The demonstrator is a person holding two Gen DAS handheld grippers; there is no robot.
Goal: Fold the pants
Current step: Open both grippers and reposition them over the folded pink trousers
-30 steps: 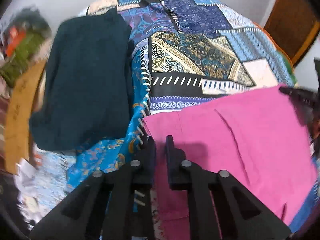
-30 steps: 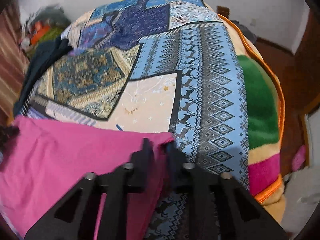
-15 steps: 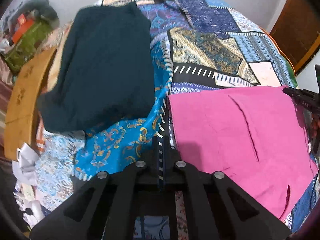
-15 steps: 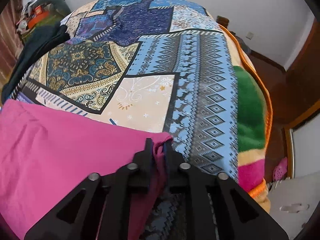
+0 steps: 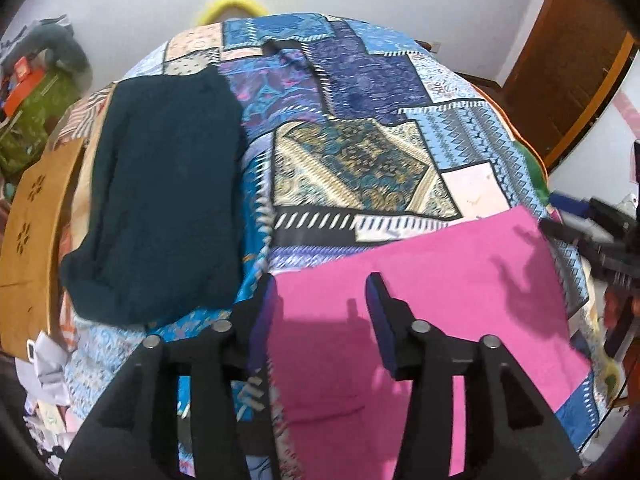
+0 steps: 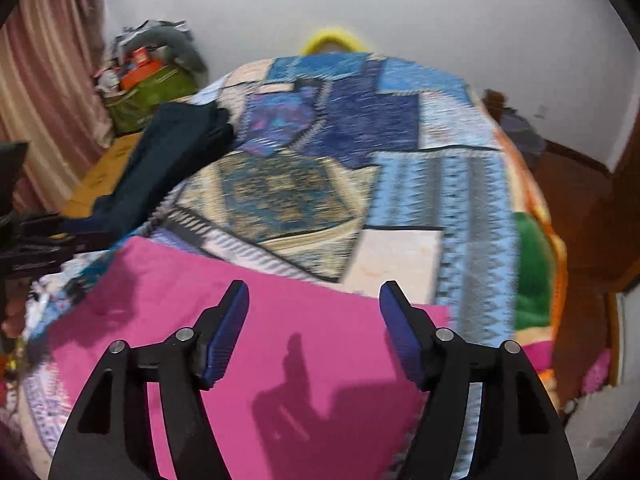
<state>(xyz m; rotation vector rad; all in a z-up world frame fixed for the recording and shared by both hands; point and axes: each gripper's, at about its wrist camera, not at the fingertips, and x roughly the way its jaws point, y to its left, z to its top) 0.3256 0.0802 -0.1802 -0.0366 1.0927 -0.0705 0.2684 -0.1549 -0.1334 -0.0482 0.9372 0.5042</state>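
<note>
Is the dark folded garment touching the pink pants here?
Apart. The left wrist view shows a strip of patterned bedspread between the dark garment and the pink pants' near edge.

Plain pink pants [image 5: 432, 304], dark teal garment [image 5: 160, 208], blue patchwork-patterned bedspread [image 5: 360, 92].

Pink pants [image 5: 420, 300] lie flat, apparently folded, on the bedspread [image 5: 360, 160].

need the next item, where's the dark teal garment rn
In the left wrist view the dark teal garment lies on the patchwork bedspread, left of the pink pants, beside the wooden board.
</note>
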